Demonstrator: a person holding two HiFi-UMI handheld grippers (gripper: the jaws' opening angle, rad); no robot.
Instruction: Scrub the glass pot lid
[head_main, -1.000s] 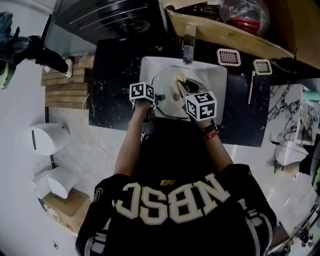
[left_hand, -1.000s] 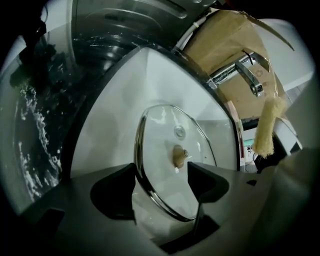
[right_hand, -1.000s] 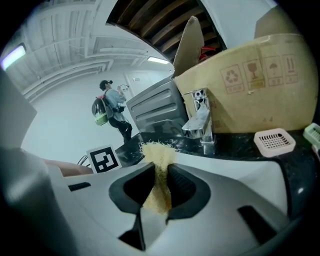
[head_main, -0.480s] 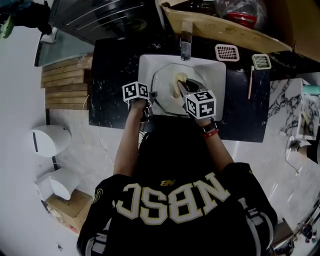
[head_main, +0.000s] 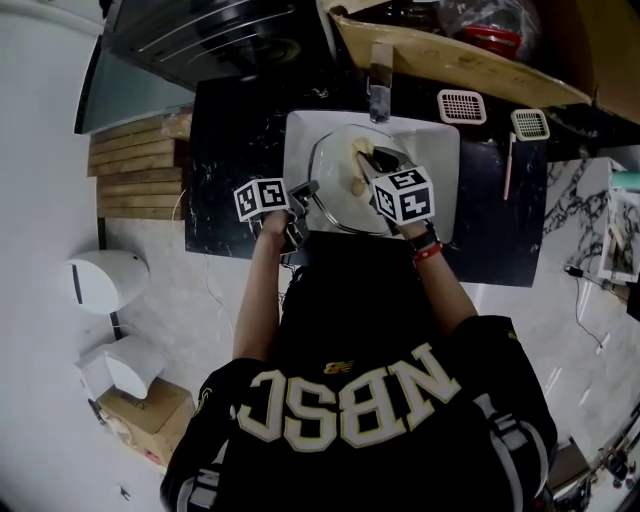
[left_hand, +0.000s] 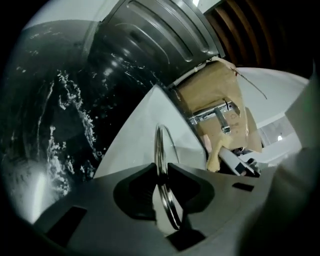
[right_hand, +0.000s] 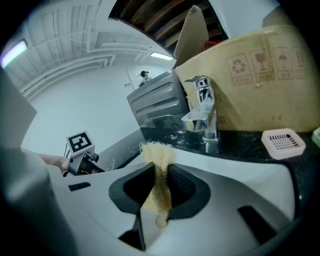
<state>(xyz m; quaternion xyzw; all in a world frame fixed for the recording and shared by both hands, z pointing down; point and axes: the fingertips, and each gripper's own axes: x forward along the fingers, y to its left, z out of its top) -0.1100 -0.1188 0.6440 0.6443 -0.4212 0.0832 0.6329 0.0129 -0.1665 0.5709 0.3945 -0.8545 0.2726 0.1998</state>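
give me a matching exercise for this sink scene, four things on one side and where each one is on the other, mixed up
1 glass pot lid
2 yellow scrubber
3 faucet
4 white grid strainer

a on the black counter, right of the faucet
b rim pinched in the left gripper
c at the sink's back edge
d clamped in the right gripper

Pairs: 1-b, 2-d, 3-c, 4-a

You're at a black marbled table with a white sink set in it, chrome tap behind. Wooden slats sit to its left; pale floor below, with white bins and a cardboard box.
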